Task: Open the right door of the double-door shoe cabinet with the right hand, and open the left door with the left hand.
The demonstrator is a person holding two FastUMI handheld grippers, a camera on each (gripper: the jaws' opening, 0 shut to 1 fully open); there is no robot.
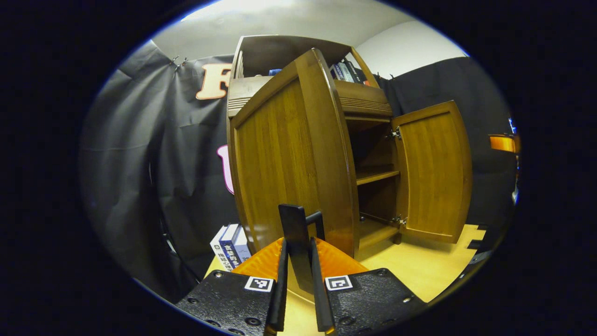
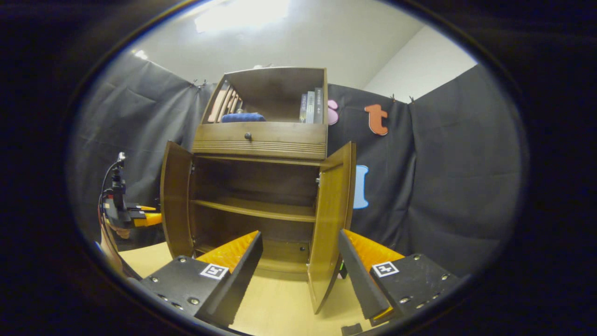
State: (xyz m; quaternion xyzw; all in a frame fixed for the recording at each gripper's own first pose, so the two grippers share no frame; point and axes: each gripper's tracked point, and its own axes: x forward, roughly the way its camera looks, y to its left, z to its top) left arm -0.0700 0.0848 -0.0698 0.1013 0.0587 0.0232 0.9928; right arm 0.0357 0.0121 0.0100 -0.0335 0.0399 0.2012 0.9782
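Risks straining hinges or dragging the shoe cabinet (image 2: 261, 140) if tugged hard: left gripper (image 1: 298, 242) jaws clamped on left door's (image 1: 289, 158) dark handle (image 1: 291, 219) at 6 o'clock, right gripper (image 2: 299, 235) jaws wide, empty, astride right door (image 2: 329, 210).

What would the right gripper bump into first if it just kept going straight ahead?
Most likely the right door of the cabinet. The right gripper is open, and the door's edge stands between its fingers, just ahead. Depth is hard to judge, so how soon they would touch is unclear.
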